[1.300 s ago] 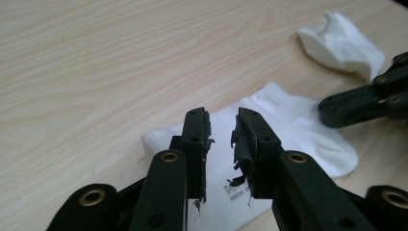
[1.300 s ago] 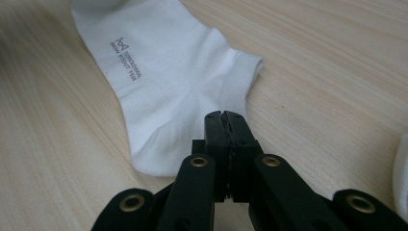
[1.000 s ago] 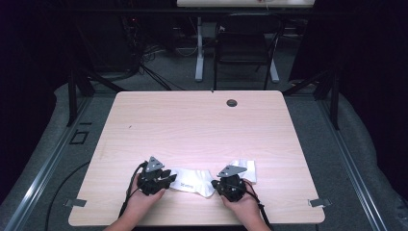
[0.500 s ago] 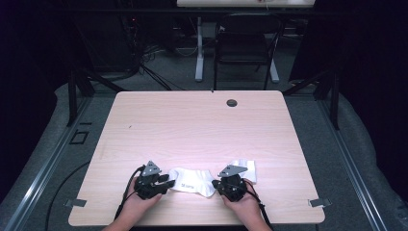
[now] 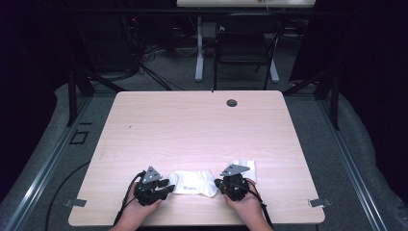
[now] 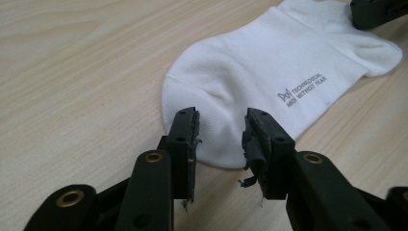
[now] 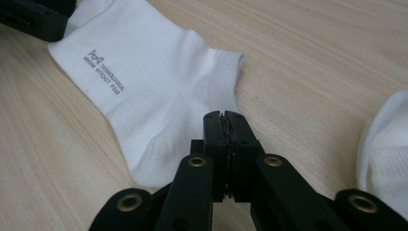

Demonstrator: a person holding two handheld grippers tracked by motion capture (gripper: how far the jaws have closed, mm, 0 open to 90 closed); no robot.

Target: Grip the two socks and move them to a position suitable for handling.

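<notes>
The flat white cotton ankle sock lies on the pale wooden worktop, long axis running between both hands; the left hand-held gripper stands open over its toe; the right hand-held gripper is closed, seemingly pinching the cuff end.

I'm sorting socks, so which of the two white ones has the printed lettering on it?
The sock lying flat between the two claws: grey lettering on its side. The other white sock, beyond the right claw, shows no print.
</notes>
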